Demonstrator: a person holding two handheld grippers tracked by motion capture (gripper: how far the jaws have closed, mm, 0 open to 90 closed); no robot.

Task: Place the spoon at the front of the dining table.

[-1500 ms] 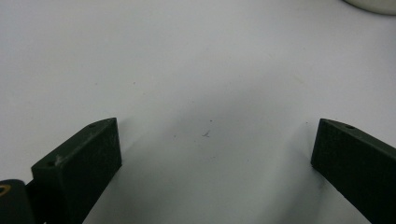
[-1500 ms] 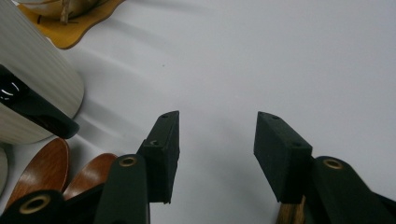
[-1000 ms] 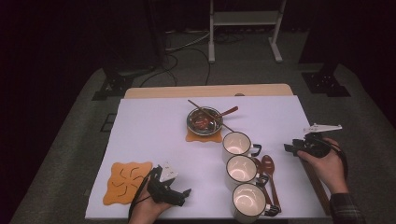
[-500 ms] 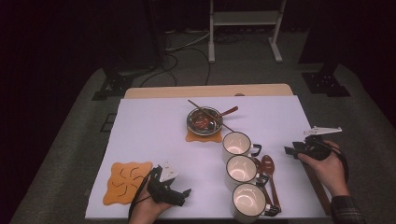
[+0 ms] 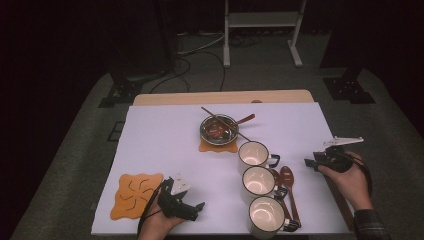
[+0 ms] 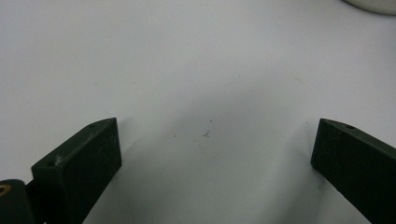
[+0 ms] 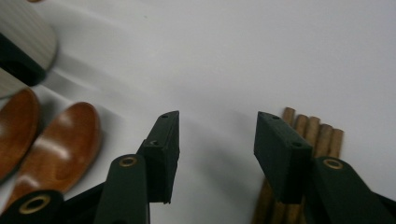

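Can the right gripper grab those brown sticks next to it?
Probably yes. The right gripper hangs open just above the brown sticks, and nothing lies between its jaws and them on the white table.

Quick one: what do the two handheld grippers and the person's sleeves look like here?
Both are black two-jaw units. The left gripper carries a grey three-cornered plate and a dark cable trailing back past the hand. The right gripper has a pale grey plate sticking out on top and a black cable looped by the wrist. Jaws are flat, dark blocks with small screw holes; brass-coloured pivots show behind them. The right sleeve looks dark plaid.
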